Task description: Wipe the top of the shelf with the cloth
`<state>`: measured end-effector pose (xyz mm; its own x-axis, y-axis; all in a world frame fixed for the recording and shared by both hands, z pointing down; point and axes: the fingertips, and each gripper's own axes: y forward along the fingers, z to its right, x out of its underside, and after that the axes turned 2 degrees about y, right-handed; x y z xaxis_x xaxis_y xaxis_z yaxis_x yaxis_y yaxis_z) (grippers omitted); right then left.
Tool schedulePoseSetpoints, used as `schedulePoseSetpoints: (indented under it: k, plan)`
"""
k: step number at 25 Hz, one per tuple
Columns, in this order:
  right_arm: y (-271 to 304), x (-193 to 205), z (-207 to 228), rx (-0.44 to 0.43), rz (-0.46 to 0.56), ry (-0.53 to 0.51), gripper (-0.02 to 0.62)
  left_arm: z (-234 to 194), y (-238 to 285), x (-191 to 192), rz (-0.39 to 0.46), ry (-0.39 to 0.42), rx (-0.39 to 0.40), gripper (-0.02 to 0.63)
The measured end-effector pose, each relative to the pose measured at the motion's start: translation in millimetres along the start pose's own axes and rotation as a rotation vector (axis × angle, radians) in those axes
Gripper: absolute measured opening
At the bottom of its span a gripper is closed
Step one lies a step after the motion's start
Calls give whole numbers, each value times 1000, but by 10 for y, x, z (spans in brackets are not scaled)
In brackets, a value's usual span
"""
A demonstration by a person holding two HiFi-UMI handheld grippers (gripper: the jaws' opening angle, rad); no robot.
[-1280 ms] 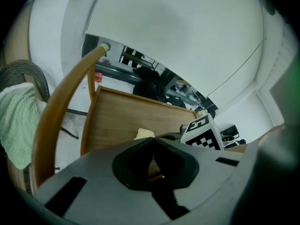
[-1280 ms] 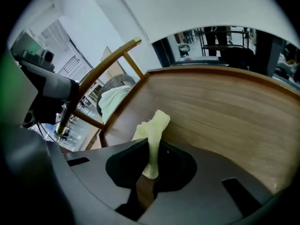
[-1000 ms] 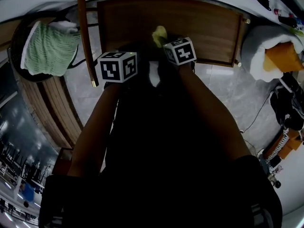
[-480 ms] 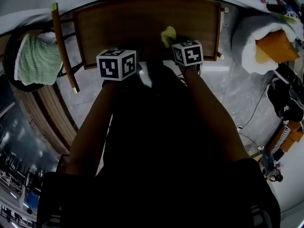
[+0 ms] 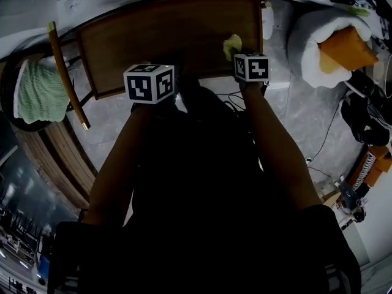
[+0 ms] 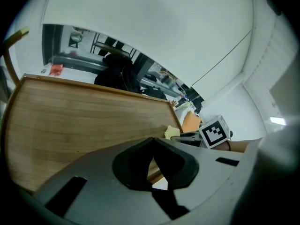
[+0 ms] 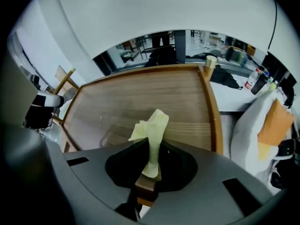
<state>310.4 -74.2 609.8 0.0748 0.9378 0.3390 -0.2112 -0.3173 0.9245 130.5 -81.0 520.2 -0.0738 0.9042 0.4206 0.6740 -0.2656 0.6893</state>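
The wooden shelf top (image 5: 171,35) lies ahead of me, a brown board with a raised rim, also filling the left gripper view (image 6: 84,121) and the right gripper view (image 7: 150,100). My right gripper (image 7: 151,165) is shut on a pale yellow cloth (image 7: 151,130), which sticks up over the board's near right part (image 5: 231,45). My left gripper (image 6: 152,161) is shut with nothing in it, near the board's front edge. Its marker cube (image 5: 150,83) shows in the head view.
A wooden chair with a green knit cloth (image 5: 40,90) stands left of the shelf. A white cushion with an orange pillow (image 5: 334,41) lies to the right. Cables and dark bags (image 5: 367,115) lie on the grey floor at right.
The right gripper with the yellow cloth has moved rightward along the shelf's front part. The head view has shifted, so the shelf and chair sit further left.
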Motion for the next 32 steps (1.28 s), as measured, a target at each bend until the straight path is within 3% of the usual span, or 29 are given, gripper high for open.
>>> schedulePoseSetpoints:
  k: [9,17,20,24,28,32]
  plan:
    - [-231,97,538,223,-68,48,49,-43,-134,-3,32,-14,-16,11]
    - [-296,70,582,292,-75,149,49,-299,-462,41,65,-49,-37,11]
    - [-307,-170,197,200,34,124,49,-453,-690,21,82,-53,-49,12]
    - [-140,-496,-958,-29,140,16,48,-742,-1172,20,115,-70,-73,11]
    - [129,-548,-2350,-253,155,-57,48,-1112,-1749,57,140,-39,-123,11]
    - [376,-450,-3523,-418,123,-106,49,-1458,-2231,122,152,-33,-157,11]
